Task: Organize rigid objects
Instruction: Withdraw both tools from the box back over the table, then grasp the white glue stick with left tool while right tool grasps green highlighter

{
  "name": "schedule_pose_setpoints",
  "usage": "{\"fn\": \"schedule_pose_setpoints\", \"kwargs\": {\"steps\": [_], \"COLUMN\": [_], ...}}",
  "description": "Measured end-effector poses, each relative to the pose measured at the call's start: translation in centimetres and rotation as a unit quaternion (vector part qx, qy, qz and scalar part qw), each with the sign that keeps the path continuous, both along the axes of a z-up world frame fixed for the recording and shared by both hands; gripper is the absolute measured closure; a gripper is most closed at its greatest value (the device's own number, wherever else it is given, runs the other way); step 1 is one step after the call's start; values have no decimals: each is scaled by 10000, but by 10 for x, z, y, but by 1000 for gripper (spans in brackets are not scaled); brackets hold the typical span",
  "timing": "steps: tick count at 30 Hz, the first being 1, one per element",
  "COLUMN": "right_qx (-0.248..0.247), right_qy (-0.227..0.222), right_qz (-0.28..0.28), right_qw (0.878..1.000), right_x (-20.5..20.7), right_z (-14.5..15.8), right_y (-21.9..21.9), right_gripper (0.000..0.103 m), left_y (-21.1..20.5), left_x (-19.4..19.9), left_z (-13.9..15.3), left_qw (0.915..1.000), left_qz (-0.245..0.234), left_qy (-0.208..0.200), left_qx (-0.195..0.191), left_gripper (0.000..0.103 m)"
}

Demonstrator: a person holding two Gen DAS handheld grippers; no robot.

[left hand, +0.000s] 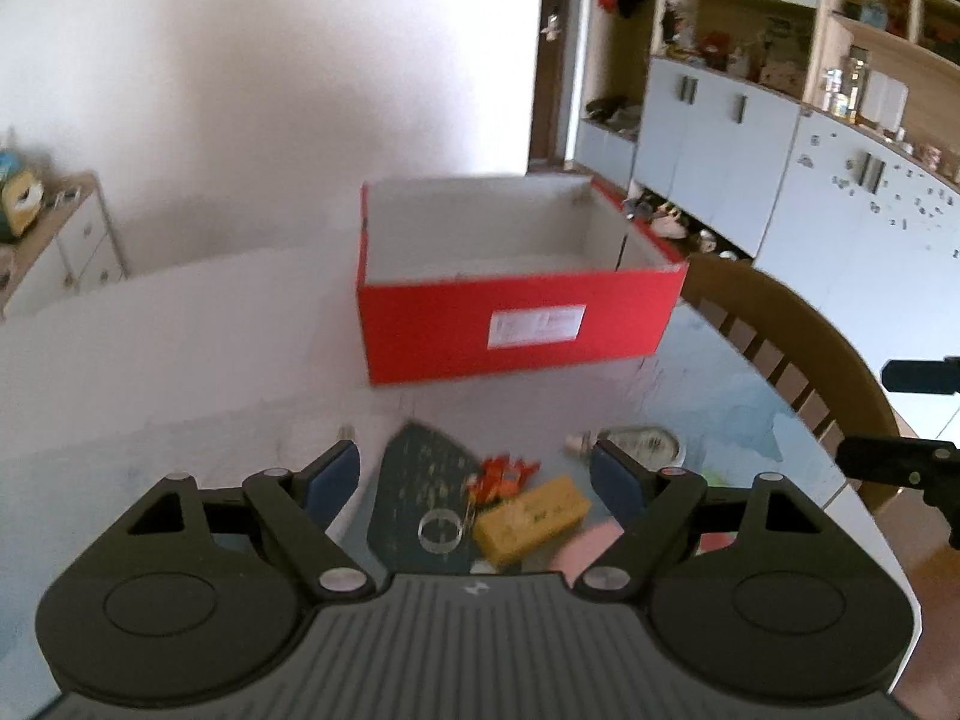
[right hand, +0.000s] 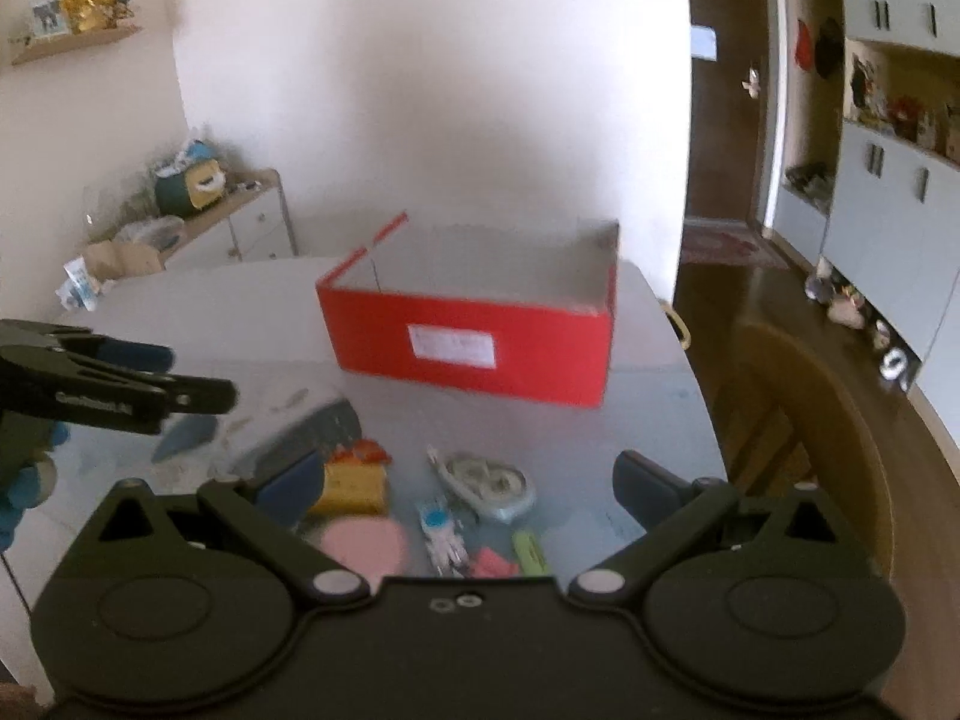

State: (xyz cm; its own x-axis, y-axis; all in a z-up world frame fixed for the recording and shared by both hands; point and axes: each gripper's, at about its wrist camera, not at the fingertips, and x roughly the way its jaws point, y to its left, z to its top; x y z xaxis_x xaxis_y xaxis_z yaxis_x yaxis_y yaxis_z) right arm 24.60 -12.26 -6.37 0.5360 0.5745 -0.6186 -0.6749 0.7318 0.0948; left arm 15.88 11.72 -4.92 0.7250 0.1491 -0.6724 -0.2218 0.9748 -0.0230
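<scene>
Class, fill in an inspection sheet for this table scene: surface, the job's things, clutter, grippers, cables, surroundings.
Surface: pale table, glossy near the front.
Job's things: open red box, apparently empty; yellow block, clear ring, correction tape dispenser, small toy figure loose in front.
Clutter: dark pad, pink disc.
Grippers: left gripper open; right gripper open; both empty.
Cables: nothing seen.
Surroundings: wooden chair, white cabinets.

Right gripper (right hand: 465, 480) jaws wide apart above scattered small items — red box (right hand: 474, 339) beyond
</scene>
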Motion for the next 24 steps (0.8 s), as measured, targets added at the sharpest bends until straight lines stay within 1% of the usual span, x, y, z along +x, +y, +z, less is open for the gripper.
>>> {"fn": "schedule_pose_setpoints", "kwargs": {"steps": [3,6,10,13,16,17,19,22,24], "right_qx": [-95,-304,-491,-619,-744,-787,-885,-1044,-1116], "right_qy": [68,18,131,247,403,446,531,591,633], "right_qz": [-92,-121,-152,-200,-282,-307,-355,-355,-323], "right_qw": [9999,9995,9986,9976,9960,9954,9940,9921,9912], "right_x": [0,1,9,16,26,29,34,38,40], "right_z": [-13,-26,-43,-56,-72,-76,-86,-97,-103], "right_y": [-8,-12,-17,-19,-19,-19,-18,-16,-16], "right_gripper": [1,2,4,9,17,21,25,29,34], "left_y": [0,0,1,5,4,4,2,-2,-3], "left_x": [-9,-16,-21,-26,-29,-30,-30,-30,-30], "left_z": [-16,-35,-60,-79,-92,-95,-100,-107,-111], "left_qw": [9998,9994,9981,9959,9944,9941,9938,9933,9931], "left_qz": [143,227,391,585,661,665,637,597,591], "left_qy": [111,239,478,687,828,850,906,986,1005], "left_qx": [-34,-37,40,-80,-54,-71,-137,-65,-88], "left_gripper": [19,19,19,19,19,19,19,19,19]}}
